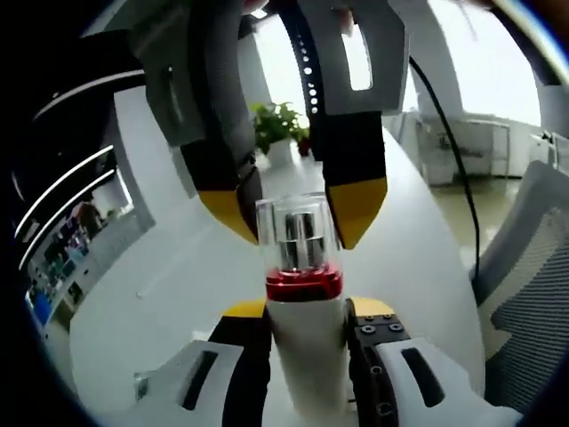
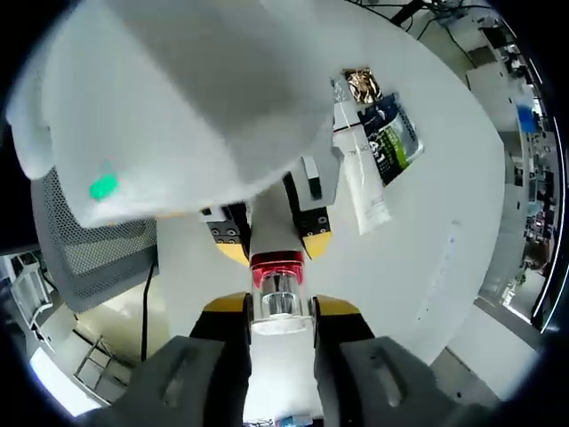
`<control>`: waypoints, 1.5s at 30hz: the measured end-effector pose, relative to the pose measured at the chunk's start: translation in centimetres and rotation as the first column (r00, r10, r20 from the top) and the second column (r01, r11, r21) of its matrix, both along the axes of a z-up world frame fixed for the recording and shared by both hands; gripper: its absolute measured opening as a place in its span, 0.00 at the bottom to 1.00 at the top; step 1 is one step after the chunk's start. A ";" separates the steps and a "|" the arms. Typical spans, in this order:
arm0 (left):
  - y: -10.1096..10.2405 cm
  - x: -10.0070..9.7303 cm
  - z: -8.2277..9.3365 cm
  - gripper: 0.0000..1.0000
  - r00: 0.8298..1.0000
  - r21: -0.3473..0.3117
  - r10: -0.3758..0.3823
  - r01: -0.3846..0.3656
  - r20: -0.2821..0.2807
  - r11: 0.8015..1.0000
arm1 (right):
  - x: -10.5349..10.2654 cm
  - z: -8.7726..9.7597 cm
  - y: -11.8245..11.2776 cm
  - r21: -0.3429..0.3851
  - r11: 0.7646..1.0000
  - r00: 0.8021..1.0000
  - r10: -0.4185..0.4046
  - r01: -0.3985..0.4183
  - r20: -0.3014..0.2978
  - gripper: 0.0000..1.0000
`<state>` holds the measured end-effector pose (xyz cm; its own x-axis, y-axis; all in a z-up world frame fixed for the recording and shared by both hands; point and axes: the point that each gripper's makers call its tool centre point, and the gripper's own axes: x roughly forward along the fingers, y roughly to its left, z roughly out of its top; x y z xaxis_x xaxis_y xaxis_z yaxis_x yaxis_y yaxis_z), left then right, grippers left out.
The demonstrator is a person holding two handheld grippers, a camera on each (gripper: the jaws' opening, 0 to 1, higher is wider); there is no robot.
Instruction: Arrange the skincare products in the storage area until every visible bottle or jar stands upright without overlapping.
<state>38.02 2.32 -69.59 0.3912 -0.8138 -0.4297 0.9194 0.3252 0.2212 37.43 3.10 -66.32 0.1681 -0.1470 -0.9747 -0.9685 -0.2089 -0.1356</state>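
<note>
One bottle (image 1: 304,302), maybe 2 sachets (image 2: 384,124)

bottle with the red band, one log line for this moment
bottle | left gripper shut on body | right gripper shut on clear cap | held between both, above table

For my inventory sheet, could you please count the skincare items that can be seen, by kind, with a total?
Bottle with clear cap and red collar, held between both grippers: 1
White tube lying on the table: 1
Sachets, one dark and one brown-gold: 2
Total: 4
</note>
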 end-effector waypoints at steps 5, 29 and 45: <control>-0.1 0.1 0.2 0.29 0.999 -0.039 0.013 -0.015 -0.044 0.999 | 0.1 0.3 0.1 -0.014 1.000 1.000 0.003 -0.003 -0.011 0.25; 1.7 0.5 0.6 0.27 0.986 -0.253 0.065 -0.103 -0.154 0.962 | 0.3 1.3 4.0 0.108 0.992 0.993 0.068 -0.058 -0.094 0.27; 3.0 0.1 0.4 0.27 0.984 -0.237 -0.077 0.037 -0.163 0.971 | 1.8 4.1 2.3 0.350 0.930 0.990 0.136 -0.113 -0.041 0.34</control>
<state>38.16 5.29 -69.21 0.2788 -0.9178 -0.2827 0.9554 0.2950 -0.0155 39.19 5.36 -62.26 0.0994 0.2195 -0.9705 -0.9467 -0.2794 -0.1601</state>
